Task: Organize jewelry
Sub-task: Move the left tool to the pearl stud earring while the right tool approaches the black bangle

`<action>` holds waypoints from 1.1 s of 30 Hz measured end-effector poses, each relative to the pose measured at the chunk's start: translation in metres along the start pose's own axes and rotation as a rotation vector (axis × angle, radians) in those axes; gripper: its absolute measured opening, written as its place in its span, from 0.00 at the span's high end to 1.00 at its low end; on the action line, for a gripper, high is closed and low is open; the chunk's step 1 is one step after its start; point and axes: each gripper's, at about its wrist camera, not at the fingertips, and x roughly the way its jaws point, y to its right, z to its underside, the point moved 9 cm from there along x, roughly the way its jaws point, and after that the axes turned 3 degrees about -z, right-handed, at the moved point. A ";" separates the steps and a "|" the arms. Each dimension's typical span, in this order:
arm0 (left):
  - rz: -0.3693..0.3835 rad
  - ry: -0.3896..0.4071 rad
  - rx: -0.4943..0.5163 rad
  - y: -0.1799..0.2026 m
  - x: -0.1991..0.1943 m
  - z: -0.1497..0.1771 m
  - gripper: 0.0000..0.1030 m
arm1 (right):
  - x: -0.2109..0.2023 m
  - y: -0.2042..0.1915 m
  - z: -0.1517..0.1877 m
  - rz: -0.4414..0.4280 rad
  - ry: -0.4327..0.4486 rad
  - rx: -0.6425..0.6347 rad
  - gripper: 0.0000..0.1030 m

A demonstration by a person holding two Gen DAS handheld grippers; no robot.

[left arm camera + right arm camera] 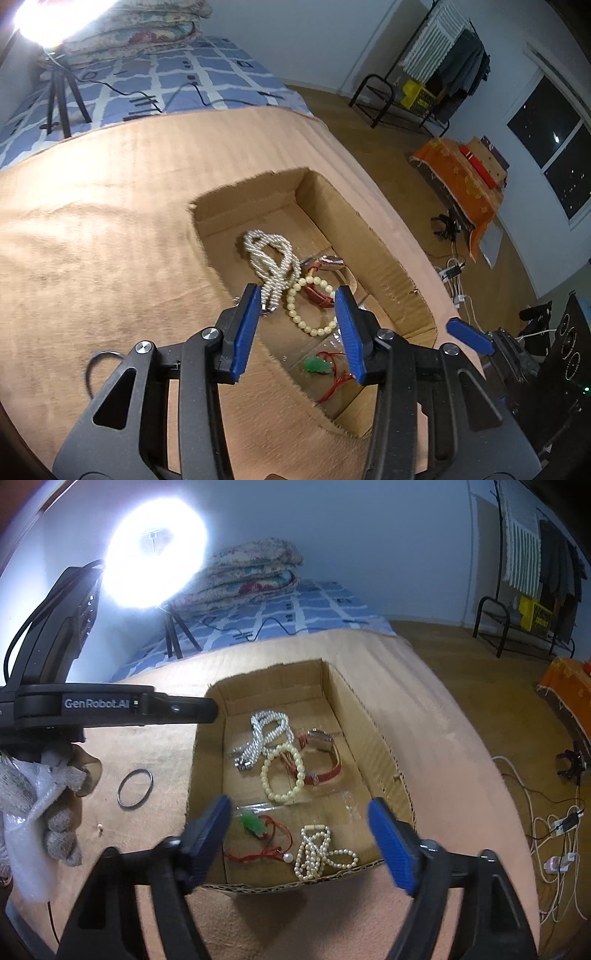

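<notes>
A shallow cardboard box [384, 254] [373, 731] sits on the tan cloth. In it lie a silver-white bead chain [273, 258] [264, 734], a cream bead bracelet [314, 328] [282, 795], a red-strap watch [325, 264] [321, 755], a green pendant on red cord [317, 365] [255, 823] and a pearl strand [319, 851]. A dark bangle ring [99, 360] [135, 788] lies on the cloth left of the box. My left gripper [297, 302] is open and empty above the box's left side. My right gripper [299, 812] is open and empty over the box's near end.
The left gripper's body [110, 705] and gloved hand [48, 794] show at the left of the right wrist view. A bed [147, 85] with folded quilts [247, 576], a ring light on a tripod [155, 550], a clothes rack [436, 74] and floor cables [554, 830] lie beyond the cloth's edge.
</notes>
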 end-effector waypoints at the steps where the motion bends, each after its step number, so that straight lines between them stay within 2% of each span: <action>1: 0.001 0.007 -0.007 -0.003 -0.005 -0.001 0.59 | -0.003 -0.002 -0.002 0.004 0.013 -0.007 0.12; 12: -0.048 0.080 -0.090 -0.078 -0.062 0.004 0.59 | -0.015 -0.025 -0.016 0.027 0.077 -0.069 0.09; 21: -0.117 0.070 -0.103 -0.138 -0.087 0.037 0.59 | -0.017 -0.063 -0.016 -0.040 0.104 -0.124 0.10; 25: -0.118 0.050 -0.132 -0.161 -0.092 0.057 0.59 | -0.010 -0.088 -0.012 -0.087 0.087 -0.161 0.17; 33: -0.117 0.004 -0.125 -0.178 -0.097 0.101 0.59 | 0.009 -0.128 0.000 -0.181 0.022 -0.192 0.33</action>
